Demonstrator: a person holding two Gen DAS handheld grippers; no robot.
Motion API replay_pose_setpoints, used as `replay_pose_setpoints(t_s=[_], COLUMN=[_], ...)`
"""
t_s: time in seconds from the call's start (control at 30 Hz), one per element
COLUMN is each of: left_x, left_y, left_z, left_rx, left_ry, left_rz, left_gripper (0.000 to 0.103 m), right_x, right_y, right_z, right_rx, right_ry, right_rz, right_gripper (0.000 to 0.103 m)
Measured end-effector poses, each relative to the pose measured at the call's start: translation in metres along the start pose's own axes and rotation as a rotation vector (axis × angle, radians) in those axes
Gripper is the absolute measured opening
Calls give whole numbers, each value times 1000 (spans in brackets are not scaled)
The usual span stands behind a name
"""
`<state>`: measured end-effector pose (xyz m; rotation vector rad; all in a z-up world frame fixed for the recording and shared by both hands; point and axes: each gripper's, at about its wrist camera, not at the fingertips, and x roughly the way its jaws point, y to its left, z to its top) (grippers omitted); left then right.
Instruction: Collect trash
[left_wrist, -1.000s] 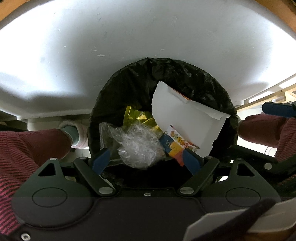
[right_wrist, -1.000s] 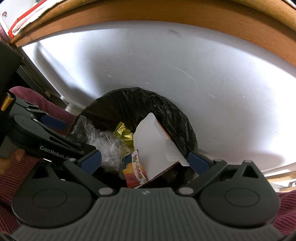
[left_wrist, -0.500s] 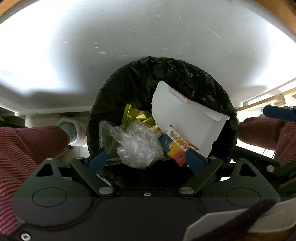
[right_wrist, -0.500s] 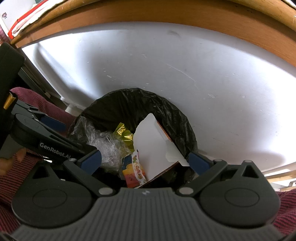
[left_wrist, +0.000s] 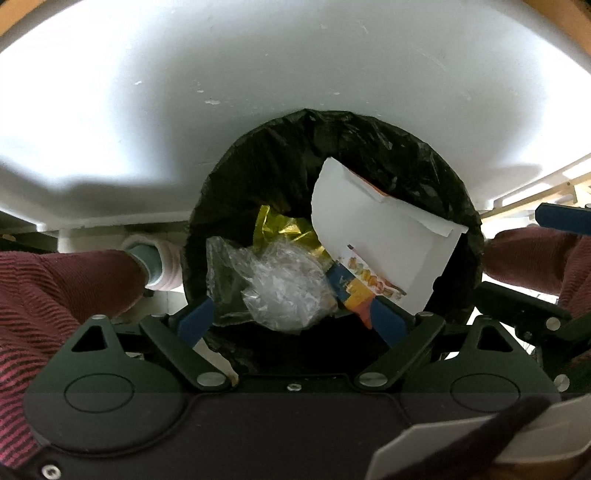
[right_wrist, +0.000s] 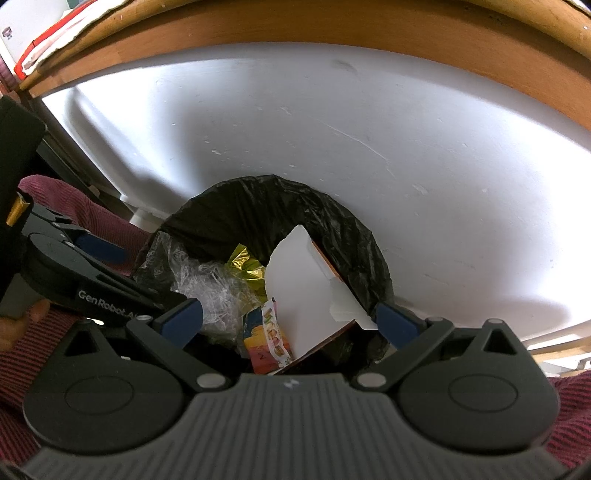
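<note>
Over the bin (left_wrist: 332, 177) | both grippers, left (left_wrist: 291, 321) and right (right_wrist: 290, 321), wide open, holding nothing | bag (left_wrist: 284, 288), box (left_wrist: 384, 251) inside, unmoved; left gripper shifted slightly | trash seems collected

"GenRobot.AI" stands in white on the left gripper (right_wrist: 107, 254) (last letters partly hidden).

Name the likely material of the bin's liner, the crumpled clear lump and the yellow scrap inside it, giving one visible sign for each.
Bin liner: thin black plastic film, by its glossy wrinkles. Crumpled clear lump: probably transparent plastic wrap or a bag, see-through with sharp white creases. Yellow scrap: apparently metallised foil wrapper, by its mirror-like gold glints.
</note>
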<state>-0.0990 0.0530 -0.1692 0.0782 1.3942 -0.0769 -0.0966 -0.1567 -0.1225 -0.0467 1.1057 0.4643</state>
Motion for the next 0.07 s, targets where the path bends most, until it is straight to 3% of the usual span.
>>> replay_pose_setpoints(t_s=[0.07], left_x=[-2], left_y=[0], left_z=[1], left_rx=[-4], left_ry=[-1], left_rz=[8], left_gripper=[92], right_x=[0], right_y=[0], right_z=[0], right_rx=[3], right_ry=[-1], right_rz=[0], right_gripper=[103])
